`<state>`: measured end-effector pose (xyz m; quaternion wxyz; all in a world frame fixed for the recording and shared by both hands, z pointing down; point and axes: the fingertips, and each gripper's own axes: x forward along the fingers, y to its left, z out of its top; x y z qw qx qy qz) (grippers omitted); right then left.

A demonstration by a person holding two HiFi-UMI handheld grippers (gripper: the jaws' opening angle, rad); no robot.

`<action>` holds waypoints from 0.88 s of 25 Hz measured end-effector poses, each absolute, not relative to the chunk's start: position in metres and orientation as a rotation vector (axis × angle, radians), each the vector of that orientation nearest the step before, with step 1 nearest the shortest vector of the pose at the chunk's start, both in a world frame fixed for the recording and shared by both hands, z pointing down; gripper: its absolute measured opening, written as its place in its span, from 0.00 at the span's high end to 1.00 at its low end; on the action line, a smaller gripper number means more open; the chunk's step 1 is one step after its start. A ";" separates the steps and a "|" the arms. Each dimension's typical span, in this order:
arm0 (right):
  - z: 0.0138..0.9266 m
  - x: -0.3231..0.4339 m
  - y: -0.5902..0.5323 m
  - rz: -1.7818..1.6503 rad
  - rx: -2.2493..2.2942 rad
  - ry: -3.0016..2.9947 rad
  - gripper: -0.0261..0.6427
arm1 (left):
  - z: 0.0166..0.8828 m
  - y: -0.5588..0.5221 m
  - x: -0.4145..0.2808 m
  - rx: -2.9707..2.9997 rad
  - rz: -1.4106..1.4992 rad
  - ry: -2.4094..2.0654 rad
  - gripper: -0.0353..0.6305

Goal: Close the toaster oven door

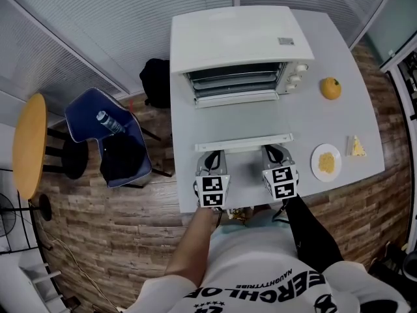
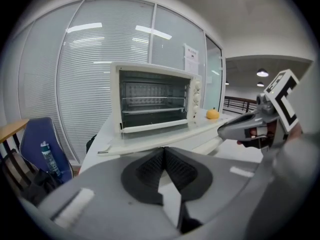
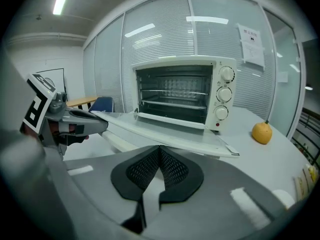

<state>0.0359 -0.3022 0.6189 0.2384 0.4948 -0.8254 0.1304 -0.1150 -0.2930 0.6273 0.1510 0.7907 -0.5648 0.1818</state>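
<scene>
Starting at the far left of the head view there's a round yellow table [image 1: 29,145], then a blue chair [image 1: 85,113] with a bottle [image 1: 108,122] lying in it, and a black bag [image 1: 156,82] on the floor just beside the white table [image 1: 365,129]. The left gripper [image 1: 212,154] sits at the near edge of that table, and in the left gripper view its jaws are pressed together with nothing between them, tips right up under the front edge of the door [image 1: 242,119]. The toaster oven [image 1: 234,44] stands at the back of the table, its door dropped fully open and lying flat toward the person, with the handle [image 1: 244,142] at the near end (the racks inside show clearly in both gripper views). The right gripper [image 1: 272,150] is just beside the left one, near the other end of the handle, and its jaws are also closed tight on nothing; I can't tell whether either gripper actually touches the door. Further right there's a plate [image 1: 315,156] with something yellowish on it, an orange [image 1: 331,88] next to the oven, and a small pale wedge [image 1: 356,147] near the table's right edge.
</scene>
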 end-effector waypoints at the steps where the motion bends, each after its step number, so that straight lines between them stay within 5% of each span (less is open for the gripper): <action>1: 0.614 0.036 -0.304 0.330 1.367 -2.267 0.96 | 0.623 -0.295 -0.115 2.279 0.514 -1.631 0.86; 22: 0.542 0.032 -0.339 0.135 1.521 -2.375 0.96 | 0.553 -0.330 -0.120 2.333 0.412 -1.770 0.86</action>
